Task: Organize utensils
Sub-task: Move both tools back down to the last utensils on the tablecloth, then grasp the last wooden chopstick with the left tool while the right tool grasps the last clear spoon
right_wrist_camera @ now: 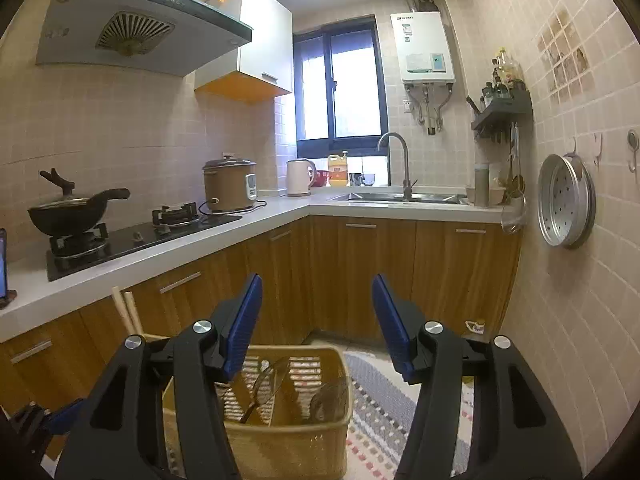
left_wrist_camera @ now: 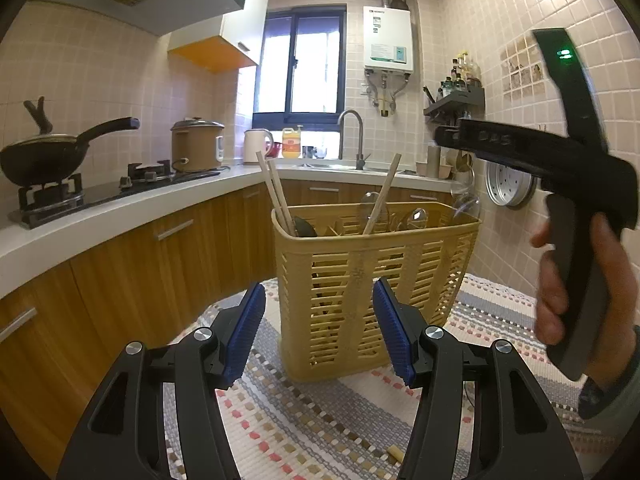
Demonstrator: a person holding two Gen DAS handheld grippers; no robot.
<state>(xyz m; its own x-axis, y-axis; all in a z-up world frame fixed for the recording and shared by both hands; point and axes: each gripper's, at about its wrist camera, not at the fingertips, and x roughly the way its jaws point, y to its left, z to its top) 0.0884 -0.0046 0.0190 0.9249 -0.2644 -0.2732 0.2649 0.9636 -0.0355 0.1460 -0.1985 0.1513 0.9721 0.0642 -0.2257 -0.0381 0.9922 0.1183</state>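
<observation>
A yellow slatted basket (left_wrist_camera: 416,280) stands upright on a woven mat (left_wrist_camera: 304,424). It holds wooden chopsticks (left_wrist_camera: 276,194), another wooden stick (left_wrist_camera: 382,196) and spoons or strainers (left_wrist_camera: 414,218). My left gripper (left_wrist_camera: 320,332) is open and empty, low on the mat just in front of the basket. My right gripper (right_wrist_camera: 318,324) is open and empty, held above the basket (right_wrist_camera: 280,436), which shows below it with a wire strainer (right_wrist_camera: 272,380) and chopsticks (right_wrist_camera: 128,312). The right gripper's body (left_wrist_camera: 560,168) shows in the left wrist view, to the right of the basket and above it.
A white L-shaped counter (right_wrist_camera: 256,220) carries a gas hob with a black pan (right_wrist_camera: 72,208), a rice cooker (right_wrist_camera: 230,184), a kettle (right_wrist_camera: 300,176) and a sink (right_wrist_camera: 396,196). Wooden cabinets run beneath it. A steel tray (right_wrist_camera: 564,200) hangs on the tiled right wall. A small wooden piece (left_wrist_camera: 396,454) lies on the mat.
</observation>
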